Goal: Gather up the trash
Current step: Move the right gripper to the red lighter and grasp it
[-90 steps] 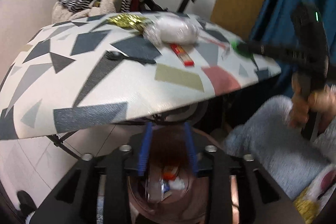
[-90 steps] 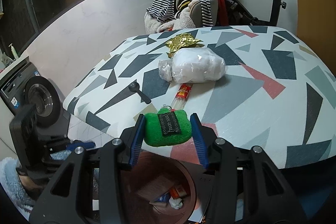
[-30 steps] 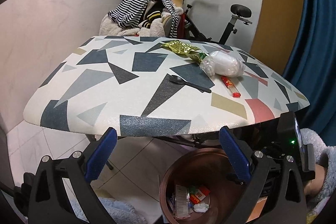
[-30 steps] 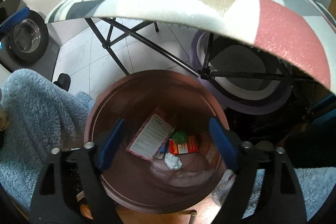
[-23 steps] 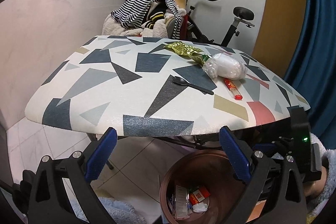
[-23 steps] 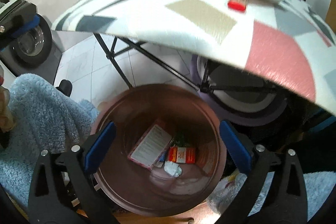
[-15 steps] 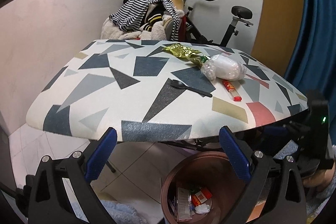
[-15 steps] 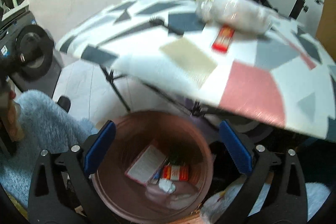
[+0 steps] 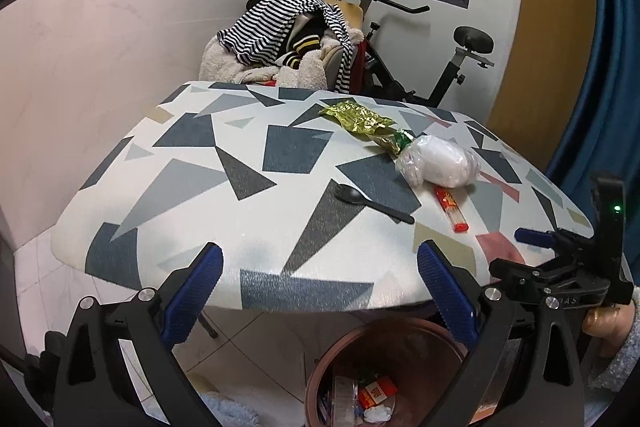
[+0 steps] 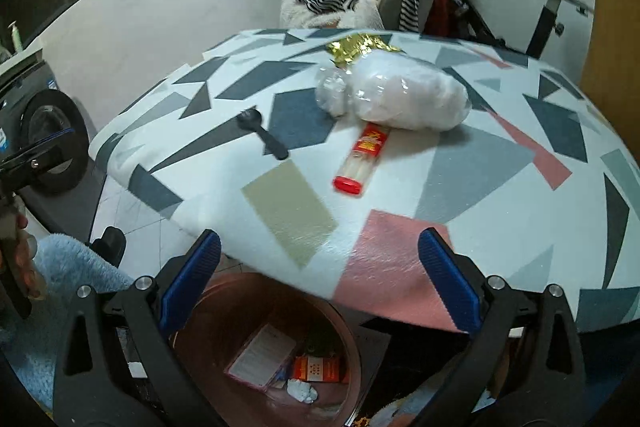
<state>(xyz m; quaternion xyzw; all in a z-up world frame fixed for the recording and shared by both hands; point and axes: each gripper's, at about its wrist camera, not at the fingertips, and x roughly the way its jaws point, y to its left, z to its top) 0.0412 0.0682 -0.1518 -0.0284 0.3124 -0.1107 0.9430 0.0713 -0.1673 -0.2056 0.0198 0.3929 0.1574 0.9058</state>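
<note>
Both the left gripper [image 9: 318,291] and the right gripper [image 10: 318,287] are standing wide and holding nothing. 4 trash pieces are lying on the bench [image 9: 200,187]: gold wrapper [image 9: 360,119], plastic bag [image 10: 400,97], black spoon [image 9: 372,205], red-capped tube [image 10: 362,159]. The bin [image 10: 348,331] below is holding scraps.

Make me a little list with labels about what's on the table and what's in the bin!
table: patterned top, four bits of trash on it
gold wrapper: crumpled, far side
white plastic bag: bulging, next to the wrapper
red-capped tube: lies near the bag, cap toward the near edge
black spoon: flat on the table
bin: brown, on the floor under the near edge, with packets and a white wad inside
left gripper: open, empty
right gripper: open, empty, above the bin
</note>
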